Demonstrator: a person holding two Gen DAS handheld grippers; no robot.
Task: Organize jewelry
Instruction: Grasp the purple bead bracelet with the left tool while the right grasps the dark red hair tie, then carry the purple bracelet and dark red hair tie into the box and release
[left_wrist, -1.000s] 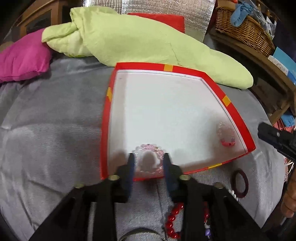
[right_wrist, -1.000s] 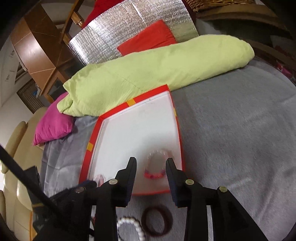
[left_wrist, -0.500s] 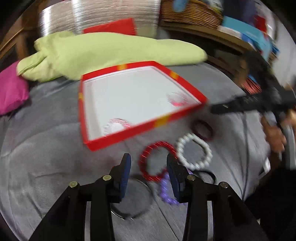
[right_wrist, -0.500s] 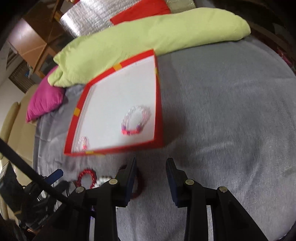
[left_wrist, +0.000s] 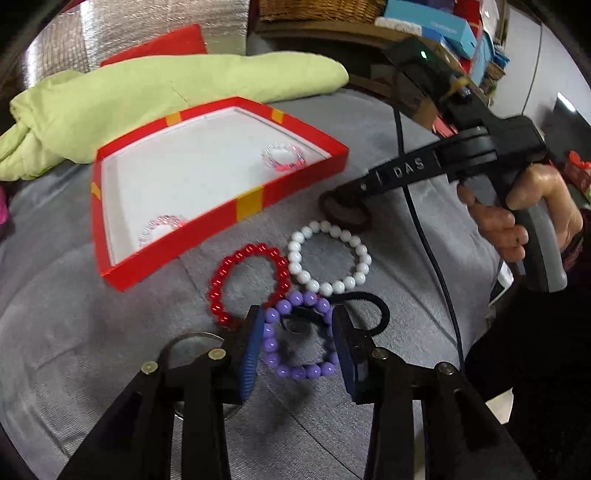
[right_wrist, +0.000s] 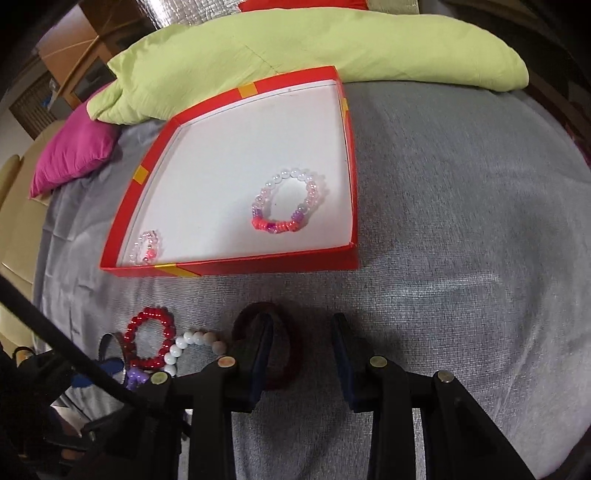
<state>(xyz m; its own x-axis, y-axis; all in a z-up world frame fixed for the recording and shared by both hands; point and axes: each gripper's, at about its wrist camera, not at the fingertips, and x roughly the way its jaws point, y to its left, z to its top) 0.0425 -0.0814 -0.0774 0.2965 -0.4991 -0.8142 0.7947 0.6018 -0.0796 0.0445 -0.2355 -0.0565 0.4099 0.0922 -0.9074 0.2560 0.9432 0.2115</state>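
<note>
Purple bead bracelet (left_wrist: 295, 336): flat on the grey cloth, in front of the red box, between the two blue pads of the left gripper.
Left gripper (left_wrist: 297, 354): pointing steeply down; jaws closing, bracelet between them, pads not seen pressing on the beads.
Red bead bracelet (left_wrist: 248, 282): on the cloth just in front of the red box's near wall, touching the purple one.
White bead bracelet (left_wrist: 330, 257): beside the red bead bracelet, near the red box's front corner.
Dark maroon ring bracelet (right_wrist: 284, 343): on the cloth in front of the red box; left finger of the right gripper standing inside its loop, right finger outside it.
Right gripper (right_wrist: 301, 350): jaws closing, one side of the maroon ring between them, no firm contact visible.
Hand (left_wrist: 524, 218): wrapped around the right gripper's grey handle.
Red box (right_wrist: 229, 264): shallow, white inside, yellow marks on the rim.
Clear-and-pink bracelet (right_wrist: 286, 206): inside the red box, near its right wall.
Small clear bracelet (right_wrist: 146, 247): inside the red box, in its near left corner.
Black band (left_wrist: 373, 310): touching the purple bracelet, farther from the red box.
Grey cloth (right_wrist: 461, 221): under the red box and the loose pieces.
Green bedding (right_wrist: 295, 40): behind the red box.
</note>
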